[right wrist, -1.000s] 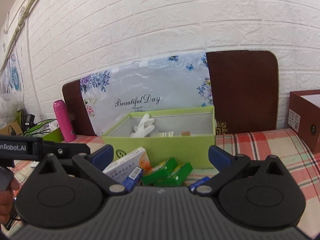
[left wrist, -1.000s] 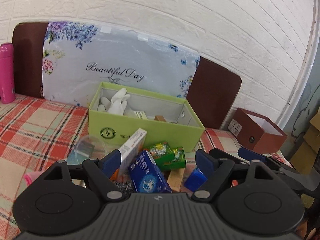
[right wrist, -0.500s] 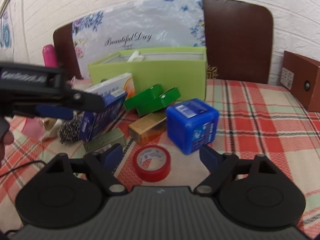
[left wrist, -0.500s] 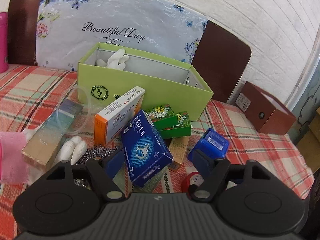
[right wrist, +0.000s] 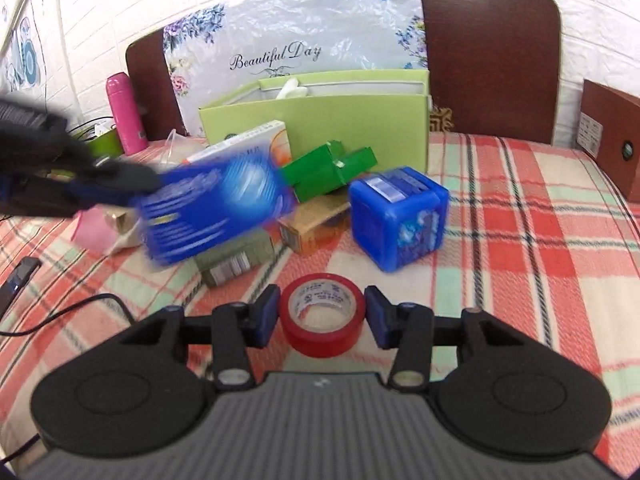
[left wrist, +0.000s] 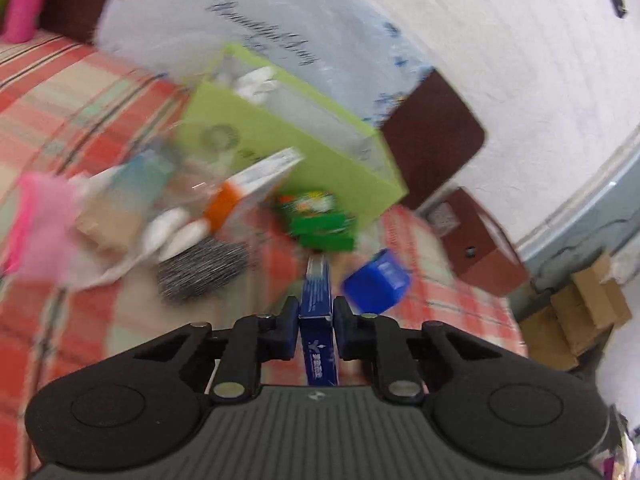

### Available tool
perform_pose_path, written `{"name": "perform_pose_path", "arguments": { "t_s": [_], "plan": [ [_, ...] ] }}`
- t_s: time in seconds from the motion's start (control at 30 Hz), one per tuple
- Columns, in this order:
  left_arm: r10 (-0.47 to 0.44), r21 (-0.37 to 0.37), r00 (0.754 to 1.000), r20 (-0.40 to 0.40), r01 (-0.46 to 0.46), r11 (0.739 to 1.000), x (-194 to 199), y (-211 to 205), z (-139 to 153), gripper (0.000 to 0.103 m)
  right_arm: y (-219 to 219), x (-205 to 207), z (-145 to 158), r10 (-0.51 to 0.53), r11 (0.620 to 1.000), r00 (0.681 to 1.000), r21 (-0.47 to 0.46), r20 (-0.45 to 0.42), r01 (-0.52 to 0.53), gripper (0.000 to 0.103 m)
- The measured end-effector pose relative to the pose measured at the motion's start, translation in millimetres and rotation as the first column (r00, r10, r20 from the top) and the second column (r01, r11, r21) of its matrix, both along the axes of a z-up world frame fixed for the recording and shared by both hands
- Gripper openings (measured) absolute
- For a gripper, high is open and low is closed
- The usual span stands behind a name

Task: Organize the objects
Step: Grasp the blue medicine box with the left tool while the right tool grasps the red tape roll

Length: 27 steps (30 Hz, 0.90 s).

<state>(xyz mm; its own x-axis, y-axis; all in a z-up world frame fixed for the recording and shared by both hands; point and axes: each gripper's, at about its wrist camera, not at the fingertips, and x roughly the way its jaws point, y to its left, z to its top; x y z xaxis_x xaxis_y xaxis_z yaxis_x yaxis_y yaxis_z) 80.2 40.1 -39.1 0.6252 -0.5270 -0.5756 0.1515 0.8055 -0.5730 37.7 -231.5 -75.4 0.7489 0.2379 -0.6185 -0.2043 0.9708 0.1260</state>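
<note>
My left gripper (left wrist: 316, 308) is closing its jaws, and the pads press on both faces of a flat blue box (left wrist: 318, 292) held edge-on. In the right wrist view the same blue box (right wrist: 212, 208) is blurred and hangs above the pile at the left. My right gripper (right wrist: 322, 312) is low over the plaid cloth with its jaws closing. A red tape roll (right wrist: 324, 336) lies flat between them, and the pads touch its sides. Behind the pile stands the open green box (right wrist: 320, 120) with white gloves inside.
A blue cube (right wrist: 400, 216), small green boxes (right wrist: 332, 172), an orange-white box (right wrist: 256, 136), a gold box (right wrist: 312, 228) and an olive box (right wrist: 236, 256) crowd the middle. A steel scourer (left wrist: 200, 268) and pink cloth (left wrist: 40, 232) lie left. A brown box (right wrist: 612, 136) stands far right.
The left gripper dropped onto the blue box, closed on it and turned it edge-on. The right gripper came down around the red tape roll and narrowed until its pads met it.
</note>
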Motion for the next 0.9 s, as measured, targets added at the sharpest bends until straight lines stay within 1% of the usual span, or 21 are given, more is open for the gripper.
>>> {"name": "perform_pose_path", "arguments": {
  "t_s": [0.07,0.13,0.17,0.2,0.23,0.27,0.3,0.33,0.37,0.43,0.5,0.57,0.6,0.67,0.73,0.8,0.87,0.9],
  "plan": [
    [0.065,0.039,0.997,-0.045,-0.063,0.997,-8.7,11.7,-15.8,0.023,-3.8,-6.8,-1.1,-0.014,1.000,1.000,0.002,-0.008,0.015,0.045],
    [0.122,0.076,0.988,-0.089,-0.116,0.990,-13.8,19.1,-29.0,0.023,-4.9,-10.4,-3.3,-0.024,1.000,0.999,0.006,-0.024,0.024,0.046],
    [0.130,0.092,0.987,-0.089,-0.122,0.988,-16.9,20.3,-31.3,0.023,-5.5,-11.8,-4.7,-0.026,1.000,0.999,0.004,-0.030,0.026,0.046],
    [0.112,0.105,0.991,-0.070,-0.105,0.989,-20.4,19.2,-29.6,0.025,-5.3,-13.6,-6.0,-0.026,1.000,0.999,0.000,-0.036,0.026,0.046],
    [0.086,0.122,0.996,-0.038,-0.081,0.989,-23.9,15.8,-25.5,0.029,-4.7,-15.5,-6.4,-0.024,1.000,0.999,-0.004,-0.037,0.024,0.046],
    [0.052,0.144,0.999,0.005,-0.053,0.988,-26.8,11.2,-20.6,0.043,-3.3,-18.2,-7.1,-0.024,1.000,0.999,-0.009,-0.031,0.023,0.046],
    [0.017,0.167,0.999,0.050,-0.025,0.986,-29.6,5.9,-15.1,0.066,-2.8,-19.0,-7.2,-0.023,1.000,0.999,-0.012,-0.026,0.022,0.046],
    [-0.019,0.194,0.995,0.094,0.000,0.981,-31.3,0.1,-10.4,0.077,-3.0,-19.2,-7.5,-0.022,1.000,0.999,-0.012,-0.023,0.021,0.047],
    [-0.060,0.221,0.988,0.141,0.028,0.975,-32.0,-6.0,-7.0,0.083,-2.8,-19.7,-7.6,-0.022,1.000,1.000,-0.012,-0.020,0.022,0.050],
    [-0.165,0.280,0.964,0.210,0.103,0.955,-31.2,-19.6,-2.0,0.083,-1.9,-19.7,-7.8,-0.027,1.000,1.000,-0.015,-0.017,0.027,0.052],
    [-0.283,0.331,0.925,0.252,0.193,0.924,-25.7,-33.0,-2.5,0.084,-1.9,-20.6,-7.9,-0.034,0.999,0.999,-0.015,-0.018,0.034,0.054],
    [-0.370,0.385,0.899,0.234,0.264,0.884,-17.3,-45.7,-7.4,0.084,-3.3,-22.2,-7.9,-0.044,0.999,0.999,-0.014,-0.021,0.044,0.057],
    [-0.401,0.409,0.891,0.212,0.291,0.865,-13.2,-51.2,-12.5,0.084,-4.0,-23.0,-7.7,-0.050,0.999,0.999,-0.014,-0.021,0.050,0.057],
    [-0.419,0.445,0.892,0.169,0.310,0.840,-8.9,-58.2,-20.7,0.084,-5.4,-25.5,-7.2,-0.060,0.998,0.998,-0.014,-0.021,0.060,0.060],
    [-0.427,0.467,0.890,0.160,0.313,0.827,-11.9,-62.3,-24.7,0.084,-7.3,-27.3,-7.3,-0.066,0.998,0.998,-0.015,-0.022,0.066,0.061],
    [-0.435,0.458,0.890,0.138,0.332,0.825,-17.8,-65.9,-27.7,0.084,-8.9,-28.5,-8.1,-0.069,0.998,0.997,-0.018,-0.025,0.068,0.062],
    [-0.454,0.436,0.883,0.119,0.364,0.823,-24.7,-70.4,-31.7,0.084,-8.8,-28.5,-9.4,-0.063,0.998,0.998,-0.025,-0.027,0.062,0.063],
    [-0.457,0.448,0.880,0.129,0.359,0.819,-29.3,-73.9,-32.4,0.084,-8.1,-28.7,-10.2,-0.059,0.998,0.998,-0.034,-0.026,0.058,0.063]
  ]
}}
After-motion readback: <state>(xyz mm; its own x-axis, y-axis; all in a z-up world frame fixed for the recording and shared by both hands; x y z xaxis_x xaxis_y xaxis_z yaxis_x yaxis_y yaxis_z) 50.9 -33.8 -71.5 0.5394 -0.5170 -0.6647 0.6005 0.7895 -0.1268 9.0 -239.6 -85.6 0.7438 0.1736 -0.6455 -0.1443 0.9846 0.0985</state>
